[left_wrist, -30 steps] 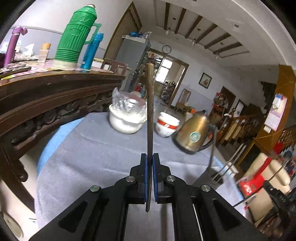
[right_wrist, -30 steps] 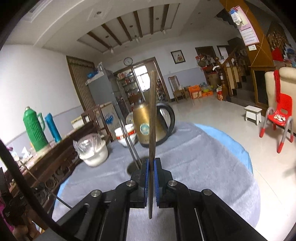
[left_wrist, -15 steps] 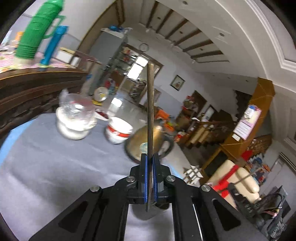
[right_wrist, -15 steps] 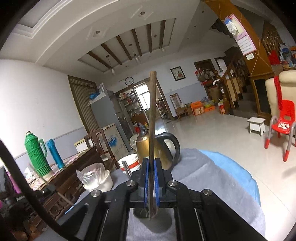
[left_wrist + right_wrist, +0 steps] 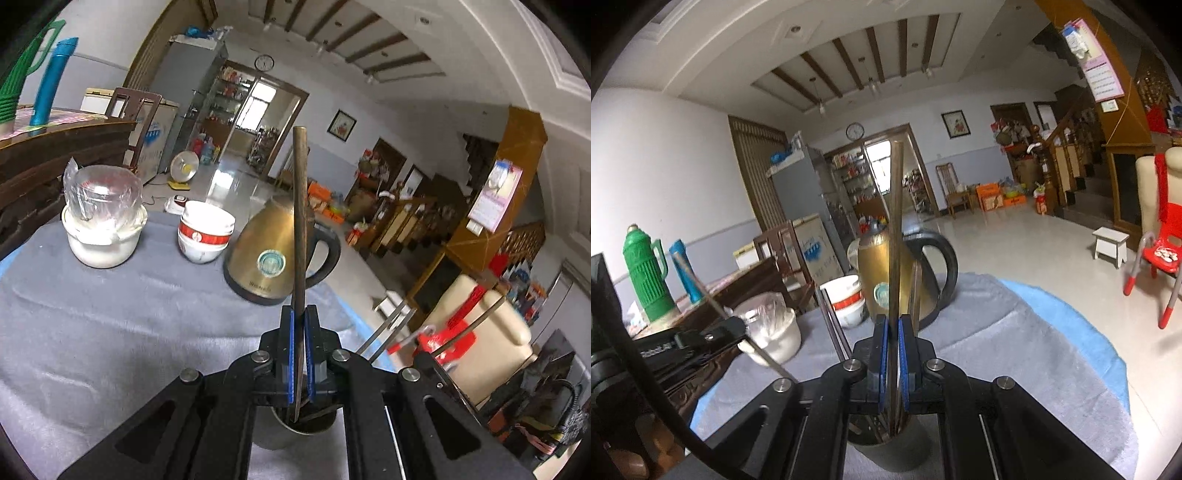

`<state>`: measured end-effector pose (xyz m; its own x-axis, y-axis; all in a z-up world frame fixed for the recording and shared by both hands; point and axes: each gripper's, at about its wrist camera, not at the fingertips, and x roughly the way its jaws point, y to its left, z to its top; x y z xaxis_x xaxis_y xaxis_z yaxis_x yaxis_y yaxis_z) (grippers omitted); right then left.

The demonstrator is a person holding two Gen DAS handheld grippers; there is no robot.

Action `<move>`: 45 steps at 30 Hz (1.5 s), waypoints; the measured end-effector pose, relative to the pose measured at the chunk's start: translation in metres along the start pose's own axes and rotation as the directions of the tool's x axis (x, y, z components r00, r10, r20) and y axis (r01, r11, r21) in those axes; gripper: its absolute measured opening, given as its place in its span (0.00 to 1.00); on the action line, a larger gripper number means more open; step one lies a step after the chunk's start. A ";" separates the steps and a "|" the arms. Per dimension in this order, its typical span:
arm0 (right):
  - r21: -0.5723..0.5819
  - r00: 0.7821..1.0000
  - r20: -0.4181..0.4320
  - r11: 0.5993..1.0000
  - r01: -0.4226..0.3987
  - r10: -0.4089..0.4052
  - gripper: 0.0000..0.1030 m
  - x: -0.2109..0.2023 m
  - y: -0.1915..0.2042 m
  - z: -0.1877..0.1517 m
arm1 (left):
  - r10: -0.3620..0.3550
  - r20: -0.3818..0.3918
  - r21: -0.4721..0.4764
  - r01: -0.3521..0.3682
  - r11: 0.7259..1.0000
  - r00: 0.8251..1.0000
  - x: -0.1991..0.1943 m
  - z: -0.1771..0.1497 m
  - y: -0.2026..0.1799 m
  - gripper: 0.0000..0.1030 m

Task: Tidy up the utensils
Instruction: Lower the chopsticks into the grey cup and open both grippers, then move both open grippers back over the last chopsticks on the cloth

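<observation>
Left gripper (image 5: 300,354): blue-padded jaws clamped on dark wooden chopstick (image 5: 300,221), held upright; tip now just inside grey metal utensil cup (image 5: 295,435) near front edge of grey-clothed table (image 5: 110,325), where a second ago it hung above bare cloth. Right gripper (image 5: 893,358): likewise closed on second brown chopstick (image 5: 895,229), lower end now down in same cup (image 5: 894,450) among metal chopsticks (image 5: 833,328). Both sticks brought over cup; release judged next.
</observation>
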<state>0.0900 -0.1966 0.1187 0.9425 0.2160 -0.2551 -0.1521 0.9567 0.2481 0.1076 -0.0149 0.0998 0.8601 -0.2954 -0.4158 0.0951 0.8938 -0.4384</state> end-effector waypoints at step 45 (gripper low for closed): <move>-0.129 0.957 -0.284 0.991 0.026 -0.062 0.68 -0.029 0.028 -0.076 | 0.350 -0.222 0.109 -0.333 0.937 0.910 -0.056 -0.050 0.073 0.69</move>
<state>0.0357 -0.1615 0.0624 0.8270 0.2024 -0.5246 -0.1642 0.9792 0.1190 0.0410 0.0500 0.0516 0.7051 -0.0312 -0.7084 -0.1426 0.9724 -0.1848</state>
